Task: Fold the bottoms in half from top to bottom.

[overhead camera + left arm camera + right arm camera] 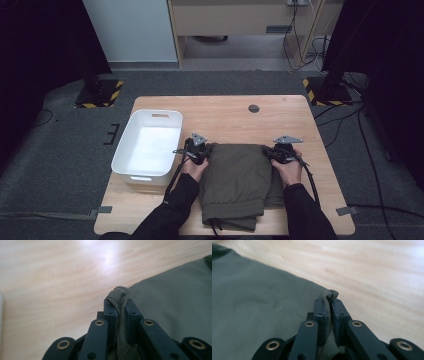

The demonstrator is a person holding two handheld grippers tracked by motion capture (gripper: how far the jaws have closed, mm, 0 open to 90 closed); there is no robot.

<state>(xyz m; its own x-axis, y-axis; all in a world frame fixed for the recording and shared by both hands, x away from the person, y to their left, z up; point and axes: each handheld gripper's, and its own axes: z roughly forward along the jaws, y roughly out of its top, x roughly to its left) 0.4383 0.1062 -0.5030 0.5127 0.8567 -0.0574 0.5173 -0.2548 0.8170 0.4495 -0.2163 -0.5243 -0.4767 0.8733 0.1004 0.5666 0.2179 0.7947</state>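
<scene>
Wooden table (235, 112), pale grain, set on grey carpet; taken as the landmark for all places below.

Item one: olive-green garment (235, 182), folded, laid on the near half of the table, its near edge close to the table's near edge. A dark cord is seen trailing from its near edge.

Item two: white bin (131, 150), rectangular, placed at the table's left edge, just left of the garment and apart from it.

Item three: left gripper (198, 151), held at the garment's far left corner. Its jaws are pressed together on a raised fold of the olive fabric, as seen in the left gripper view (120, 312).

Item four: right gripper (279, 151), held at the garment's far right corner. Its jaws are likewise clamped on a pinched fold of fabric (329, 311).

Black sleeves are seen entering from the table's near edge.
</scene>
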